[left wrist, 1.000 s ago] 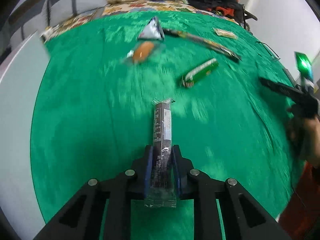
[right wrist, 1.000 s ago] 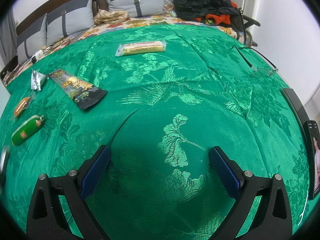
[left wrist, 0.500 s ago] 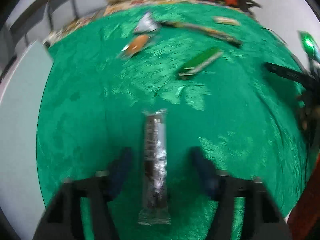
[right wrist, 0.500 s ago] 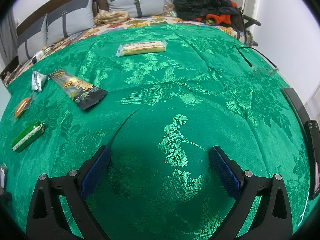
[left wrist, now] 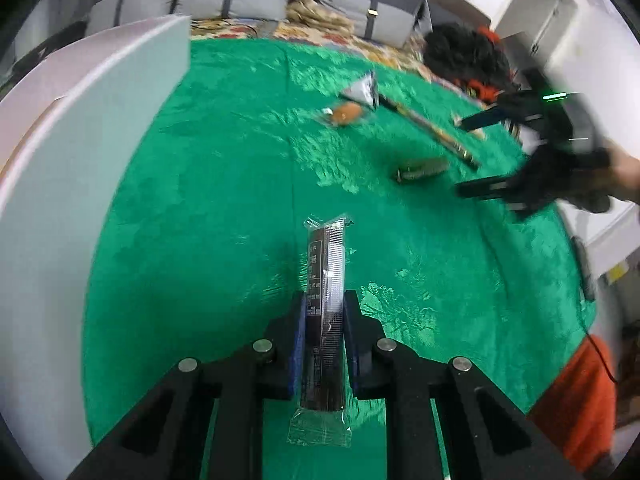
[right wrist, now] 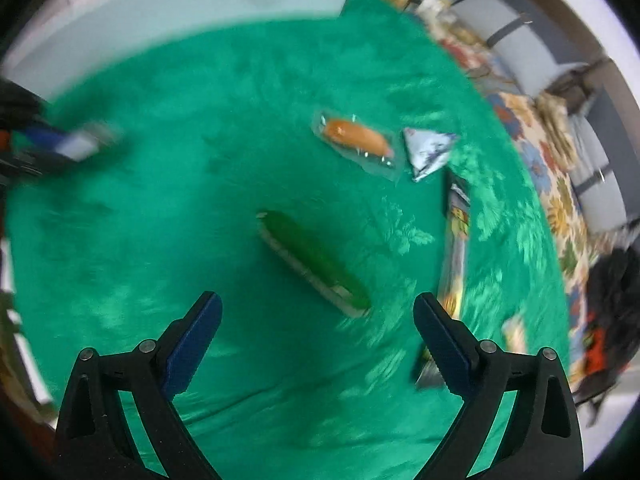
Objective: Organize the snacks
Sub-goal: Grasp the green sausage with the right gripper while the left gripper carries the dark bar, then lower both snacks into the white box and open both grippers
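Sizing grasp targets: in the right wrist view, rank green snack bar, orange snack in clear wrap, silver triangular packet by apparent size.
1. green snack bar, largest, though nearest the camera.
2. orange snack in clear wrap.
3. silver triangular packet, smallest; close to the orange one, so unsure.

The green cloth [left wrist: 224, 208] is a glossy woven fabric with a shiny raised flower pattern. The dark snack bar [left wrist: 325, 280] sits in clear, glossy plastic film with crimped ends. The sausage [right wrist: 356, 140] has the same clear wrap, and the small pouch [right wrist: 428, 152] looks like shiny foil (crinkled). The fingers [right wrist: 192, 344] are matt black plastic with blue pads and metal pins.
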Demonstrator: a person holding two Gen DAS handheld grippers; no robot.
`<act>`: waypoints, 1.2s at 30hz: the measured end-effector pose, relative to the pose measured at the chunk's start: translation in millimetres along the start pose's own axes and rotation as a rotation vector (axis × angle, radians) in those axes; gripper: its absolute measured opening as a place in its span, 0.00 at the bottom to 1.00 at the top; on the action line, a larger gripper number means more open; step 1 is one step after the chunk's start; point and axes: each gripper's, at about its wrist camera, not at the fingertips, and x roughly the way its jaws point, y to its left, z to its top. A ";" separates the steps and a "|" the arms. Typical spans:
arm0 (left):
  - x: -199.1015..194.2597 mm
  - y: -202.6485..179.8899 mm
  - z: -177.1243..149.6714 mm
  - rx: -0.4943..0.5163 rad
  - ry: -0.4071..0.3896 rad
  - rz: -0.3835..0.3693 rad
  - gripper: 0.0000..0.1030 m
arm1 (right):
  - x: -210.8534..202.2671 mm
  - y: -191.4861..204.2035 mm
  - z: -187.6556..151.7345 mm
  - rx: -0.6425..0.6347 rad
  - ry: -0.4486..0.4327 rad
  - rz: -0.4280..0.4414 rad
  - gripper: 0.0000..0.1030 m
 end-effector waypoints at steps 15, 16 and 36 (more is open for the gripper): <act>-40.6 7.8 9.9 -0.091 -0.095 -0.107 0.16 | 40.4 -26.6 9.7 0.374 0.191 0.226 0.23; -48.4 10.9 11.4 -0.110 -0.109 -0.120 0.16 | 38.1 -27.7 6.4 0.416 0.170 0.229 0.23; -160.7 209.1 41.6 -0.326 -0.202 0.445 0.82 | -143.2 106.5 195.0 0.539 -0.498 0.673 0.73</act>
